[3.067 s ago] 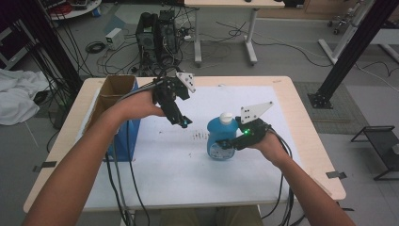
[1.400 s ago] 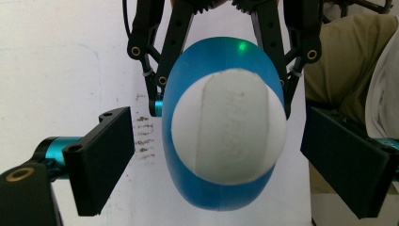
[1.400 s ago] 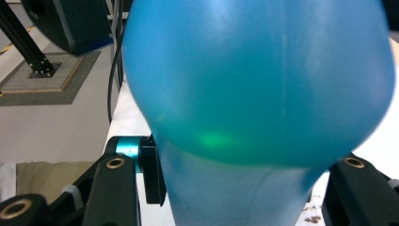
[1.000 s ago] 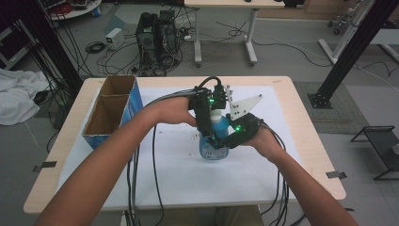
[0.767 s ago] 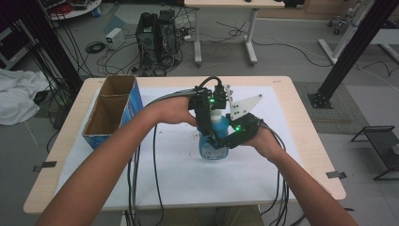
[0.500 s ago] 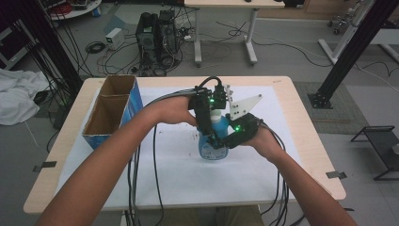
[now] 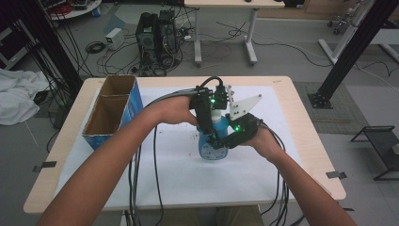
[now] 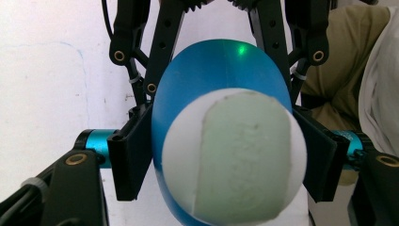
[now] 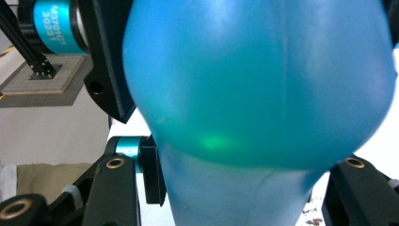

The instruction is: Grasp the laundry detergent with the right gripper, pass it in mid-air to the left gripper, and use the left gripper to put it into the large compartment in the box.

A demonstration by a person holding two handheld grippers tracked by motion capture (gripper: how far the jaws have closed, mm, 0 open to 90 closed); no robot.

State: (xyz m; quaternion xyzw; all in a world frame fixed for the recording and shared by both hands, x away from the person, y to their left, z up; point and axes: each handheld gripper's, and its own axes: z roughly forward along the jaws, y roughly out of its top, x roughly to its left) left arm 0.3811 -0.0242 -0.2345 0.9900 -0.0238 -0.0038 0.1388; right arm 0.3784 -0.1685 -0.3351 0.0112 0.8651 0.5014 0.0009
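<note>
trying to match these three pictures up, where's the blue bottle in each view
High view: the blue bottle stands at mid-table on the white sheet, between both grippers.
Left gripper view: centre, seen from above, its white cap foremost, a black jaw at each side.
Right gripper view: its rounded body spreads across most of the picture, close up.
Shared landmark: the white sheet under the bottle.

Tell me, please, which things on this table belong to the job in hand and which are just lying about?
In the job:
blue bottle
white cap
left gripper, jaws just closing around the cap
right gripper, shut on the bottle's body

Lying about:
cardboard box
white table cover
</note>
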